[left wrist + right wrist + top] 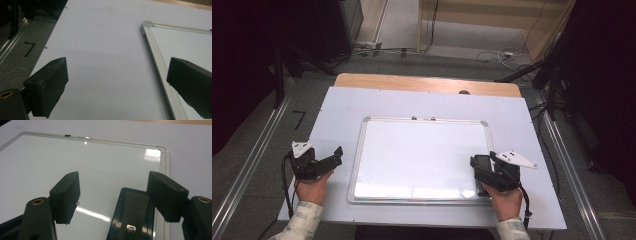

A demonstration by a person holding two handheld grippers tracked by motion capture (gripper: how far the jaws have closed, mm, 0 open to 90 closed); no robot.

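A white dry-erase board (422, 155) with a silver frame lies flat in the middle of the white table top (427, 102). A glossy black eraser (132, 215) rests on the board (75, 157) near its right edge. My right gripper (482, 162) hovers over that edge. In the right gripper view it is open (113, 178), the eraser lies below and between the jaws, and the pads are not touching it. My left gripper (336, 156) stands open to the left of the board. Nothing is between its jaws (118, 65), and the board's frame (155, 55) runs under the right one.
A strip of bare wooden table (427, 82) shows past the white top's far edge. Metal rails (252, 160) run along the floor on both sides. Cables (497, 54) lie on the floor behind the table, and dark stands rise at the back corners.
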